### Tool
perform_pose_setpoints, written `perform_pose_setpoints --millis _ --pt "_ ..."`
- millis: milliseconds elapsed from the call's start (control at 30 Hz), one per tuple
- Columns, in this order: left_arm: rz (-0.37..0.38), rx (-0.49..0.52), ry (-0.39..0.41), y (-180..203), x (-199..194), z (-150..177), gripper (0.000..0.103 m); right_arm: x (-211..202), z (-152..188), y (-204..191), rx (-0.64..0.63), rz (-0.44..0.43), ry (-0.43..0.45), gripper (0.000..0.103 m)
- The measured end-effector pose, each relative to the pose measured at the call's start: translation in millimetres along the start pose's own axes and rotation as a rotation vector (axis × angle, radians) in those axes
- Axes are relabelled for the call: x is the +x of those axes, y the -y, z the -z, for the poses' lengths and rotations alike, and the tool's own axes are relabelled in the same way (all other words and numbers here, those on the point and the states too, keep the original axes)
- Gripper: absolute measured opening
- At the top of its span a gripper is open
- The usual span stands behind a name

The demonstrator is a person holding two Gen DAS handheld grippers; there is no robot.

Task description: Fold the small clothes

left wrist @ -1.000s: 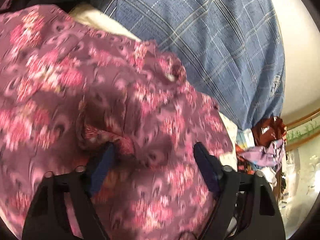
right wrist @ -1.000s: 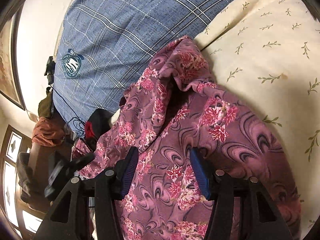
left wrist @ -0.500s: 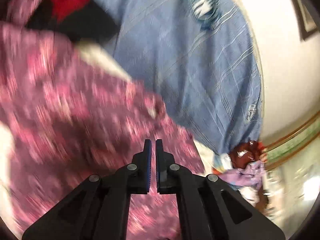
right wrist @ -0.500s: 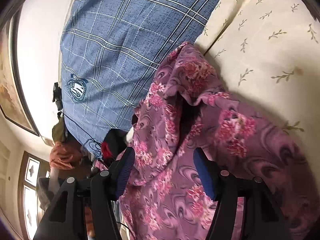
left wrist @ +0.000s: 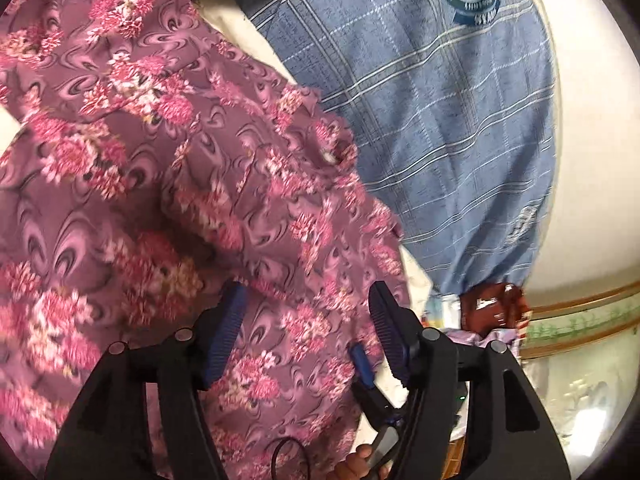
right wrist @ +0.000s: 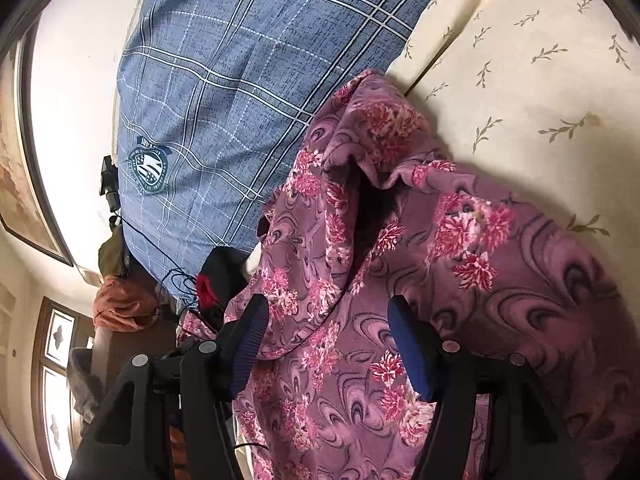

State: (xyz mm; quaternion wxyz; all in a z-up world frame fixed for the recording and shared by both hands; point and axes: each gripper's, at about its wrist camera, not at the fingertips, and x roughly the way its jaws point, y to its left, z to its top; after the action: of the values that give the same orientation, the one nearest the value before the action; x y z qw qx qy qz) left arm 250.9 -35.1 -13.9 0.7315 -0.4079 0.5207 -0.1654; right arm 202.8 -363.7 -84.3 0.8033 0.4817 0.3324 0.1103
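A purple garment with pink flowers [left wrist: 168, 184] lies crumpled on a cream sheet with a leaf print [right wrist: 532, 60]. It also shows in the right wrist view [right wrist: 460, 248], with a raised fold and a dark opening in its middle. My left gripper [left wrist: 306, 336] is open just above the garment near its right edge, with cloth showing between the blue pads. My right gripper [right wrist: 326, 344] is open over the garment's near part, holding nothing. The other gripper's blue-tipped finger [left wrist: 360, 360] shows low in the left wrist view.
A blue plaid pillow with a crest [left wrist: 460, 100] lies behind the garment, also in the right wrist view [right wrist: 240, 92]. A black and red item [right wrist: 216, 276] lies at the garment's left edge. Bundled cloths [left wrist: 492, 312] sit by the wall, and an orange cloth [right wrist: 120, 304] near a window.
My left gripper was open, shut half a second ago while moving quickly, and is open again over the garment. My right gripper stayed open and drew slightly back.
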Motion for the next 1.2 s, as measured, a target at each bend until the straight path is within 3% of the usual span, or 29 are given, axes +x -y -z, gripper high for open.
perform_pose_setpoints --millis 67,200,233,300,367,500,600,767,800,867,900,1000,1100,1167,1200 --pt "-0.093 0.008 -0.006 2.6 12.1 -2.7 0.064 -1.9 -1.0 2.1 0.007 -0.007 0.002 0.065" --pt "-0.200 -0.064 0.001 -8.5 43.1 -24.7 0.062 -6.0 -1.1 4.8 0.017 -0.024 0.006 0.065" --pt "-0.211 -0.072 -0.014 -9.1 48.9 -28.8 0.057 -7.1 -0.8 5.9 0.021 -0.031 0.007 0.065" --pt "-0.172 -0.071 -0.036 -7.2 57.7 -34.6 0.008 -8.5 -1.1 7.2 0.027 -0.040 0.011 0.065" --pt "-0.154 -0.037 -0.013 0.5 53.5 -36.9 0.008 -10.9 -3.0 10.8 0.039 -0.046 0.026 0.065" --pt "-0.085 0.031 0.146 21.2 2.1 -42.0 0.008 -14.8 -8.5 19.8 0.101 -0.095 0.058 0.066" --pt "-0.080 0.093 0.253 36.8 -31.0 -45.0 0.008 -7.4 -14.8 21.1 0.146 -0.152 0.077 0.072" --pt "-0.081 0.100 0.264 38.1 -42.2 -52.2 0.008 28.8 -30.2 23.5 0.273 -0.219 0.098 0.072" --pt "-0.080 0.089 0.260 35.7 -39.2 -54.4 0.008 32.3 -32.7 23.2 0.293 -0.202 0.119 0.070" --pt "-0.096 0.078 0.261 29.5 -35.3 -56.4 0.008 28.9 -42.7 22.2 0.294 -0.138 0.194 0.053" --pt "-0.103 0.079 0.259 26.7 -30.2 -55.6 0.008 24.3 -47.1 21.1 0.281 -0.116 0.209 0.008" --pt "-0.130 0.083 0.196 10.3 -12.0 -49.2 0.008 -4.6 -55.3 16.1 0.185 -0.061 0.297 0.006" --pt "-0.239 0.059 0.120 -16.4 22.3 -38.3 0.008 -7.6 -50.1 27.7 0.111 0.091 0.227 0.007" --pt "-0.262 0.025 0.072 -34.3 34.0 -34.9 0.008 -4.1 -44.2 39.2 0.098 0.114 0.160 0.005" --pt "-0.234 0.019 0.060 -41.8 30.4 -33.2 0.008 -7.2 -40.2 38.1 0.090 0.107 0.152 0.007"
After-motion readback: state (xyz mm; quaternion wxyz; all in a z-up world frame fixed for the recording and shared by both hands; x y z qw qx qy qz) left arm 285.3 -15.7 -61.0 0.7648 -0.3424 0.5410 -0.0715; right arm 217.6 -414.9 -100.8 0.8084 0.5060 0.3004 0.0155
